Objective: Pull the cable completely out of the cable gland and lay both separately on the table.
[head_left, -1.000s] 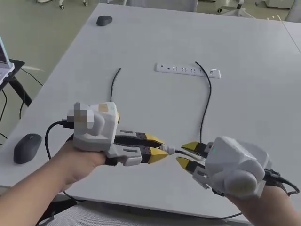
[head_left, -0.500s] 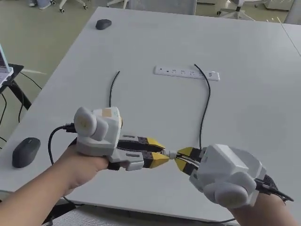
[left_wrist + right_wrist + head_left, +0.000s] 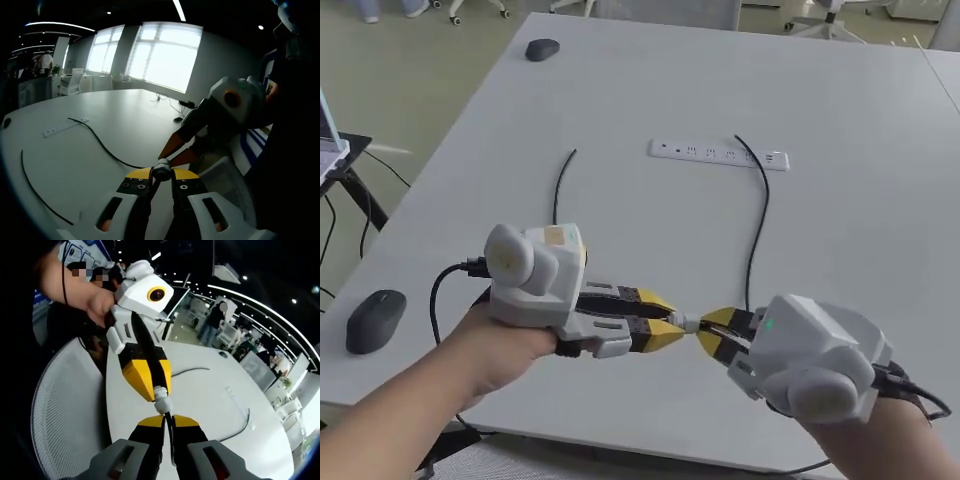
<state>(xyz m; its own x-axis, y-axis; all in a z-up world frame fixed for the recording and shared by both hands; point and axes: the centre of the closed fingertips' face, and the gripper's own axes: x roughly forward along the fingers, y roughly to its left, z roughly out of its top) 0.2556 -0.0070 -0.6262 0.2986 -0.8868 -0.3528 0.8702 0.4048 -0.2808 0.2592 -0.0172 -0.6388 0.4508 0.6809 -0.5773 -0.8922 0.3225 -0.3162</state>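
In the head view, above the near edge of the white desk (image 3: 620,100), the left hand-held gripper (image 3: 665,330) is clamped on the small white plastic cable gland (image 3: 688,323). The right hand-held gripper (image 3: 713,338), at its 3 o'clock, pinches the thin black cable (image 3: 760,210), whose slack runs toward 12 o'clock past a white power strip (image 3: 720,153). A short loose black wire (image 3: 560,185) lies well apart at 11 o'clock. In the left gripper view the gland sits between closed tips. In the right gripper view it touches the tips at 12 o'clock. Gland and cable likely share a 9-to-3 axis, so a straight pull apart looks unobstructed.
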